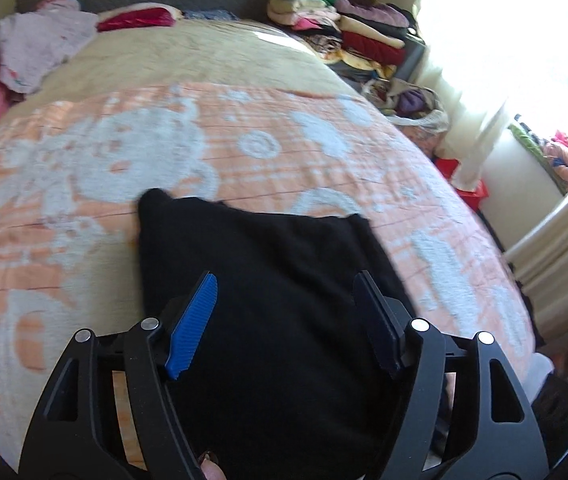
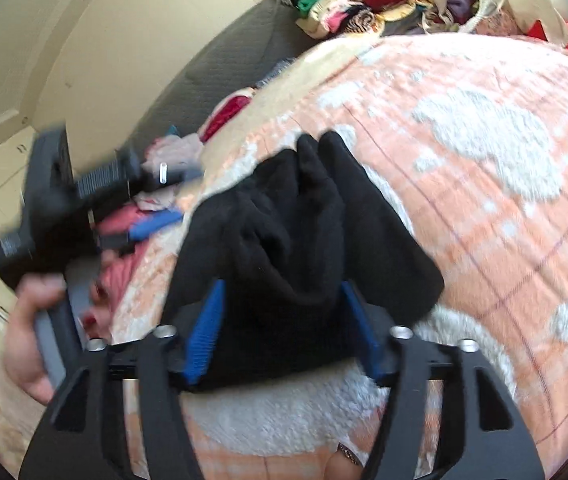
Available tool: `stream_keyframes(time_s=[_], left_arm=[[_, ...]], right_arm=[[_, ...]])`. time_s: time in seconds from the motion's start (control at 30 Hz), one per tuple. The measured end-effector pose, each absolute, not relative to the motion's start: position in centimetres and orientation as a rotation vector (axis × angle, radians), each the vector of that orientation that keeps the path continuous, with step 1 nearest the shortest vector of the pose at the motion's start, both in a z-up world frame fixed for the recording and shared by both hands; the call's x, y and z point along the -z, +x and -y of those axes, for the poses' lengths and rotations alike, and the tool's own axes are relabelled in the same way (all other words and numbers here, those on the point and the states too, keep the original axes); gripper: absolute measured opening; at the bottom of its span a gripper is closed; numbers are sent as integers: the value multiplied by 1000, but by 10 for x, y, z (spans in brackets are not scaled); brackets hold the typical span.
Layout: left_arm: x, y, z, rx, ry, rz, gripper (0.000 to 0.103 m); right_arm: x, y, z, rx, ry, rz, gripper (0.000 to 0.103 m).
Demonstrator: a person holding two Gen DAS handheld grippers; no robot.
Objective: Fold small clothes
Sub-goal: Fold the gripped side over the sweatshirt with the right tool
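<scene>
The black garment lies bunched on the orange bedspread. The left gripper and right gripper both stand wide over it, gripping nothing. A fold appears just released; next, an edge needs regrasping.

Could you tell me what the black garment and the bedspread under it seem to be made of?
Black garment: probably a soft matte knit, as it slumps in limp folds without shine. Bedspread: seemingly a fuzzy terry or chenille weave, with raised white pile on an orange ground.
</scene>
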State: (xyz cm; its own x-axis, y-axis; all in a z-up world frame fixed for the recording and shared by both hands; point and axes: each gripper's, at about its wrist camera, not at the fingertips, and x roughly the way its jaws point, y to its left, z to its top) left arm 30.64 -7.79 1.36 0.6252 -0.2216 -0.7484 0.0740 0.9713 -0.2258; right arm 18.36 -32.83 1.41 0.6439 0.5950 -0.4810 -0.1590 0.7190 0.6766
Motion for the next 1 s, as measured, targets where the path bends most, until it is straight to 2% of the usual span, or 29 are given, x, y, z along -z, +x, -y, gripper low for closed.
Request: stream_keyframes(time_s=[0.07,0.27,0.33,0.37,0.4,0.43,0.5,0.77,1.0], left_arm=[[-7,301,63,123,-162,-890,63],[14,289,44,111,-163,-934,63],[18,286,44,115,-157,-940,70],[19,285,45,119,-155,-940,71],[19,283,46,125,-153,-941,71],[20,283,47,129,-147,-941,71],[20,281,49,135,-135,-942,71],[20,275,57,168,-132,-945,72],[21,270,65,195,-137,-951,75]], right_arm=[[-15,195,328,-482,636,-789,77],[-12,231,319,-520,632,-854,77],[-13,238,316,-527,617,-860,72],[-13,241,315,-534,602,-865,61],[-12,243,315,-534,591,-870,42],[-11,246,315,-531,584,-875,33],[-11,246,315,-535,561,-865,25],[-28,235,317,-532,387,-788,21],[-18,241,323,-457,355,-803,21]])
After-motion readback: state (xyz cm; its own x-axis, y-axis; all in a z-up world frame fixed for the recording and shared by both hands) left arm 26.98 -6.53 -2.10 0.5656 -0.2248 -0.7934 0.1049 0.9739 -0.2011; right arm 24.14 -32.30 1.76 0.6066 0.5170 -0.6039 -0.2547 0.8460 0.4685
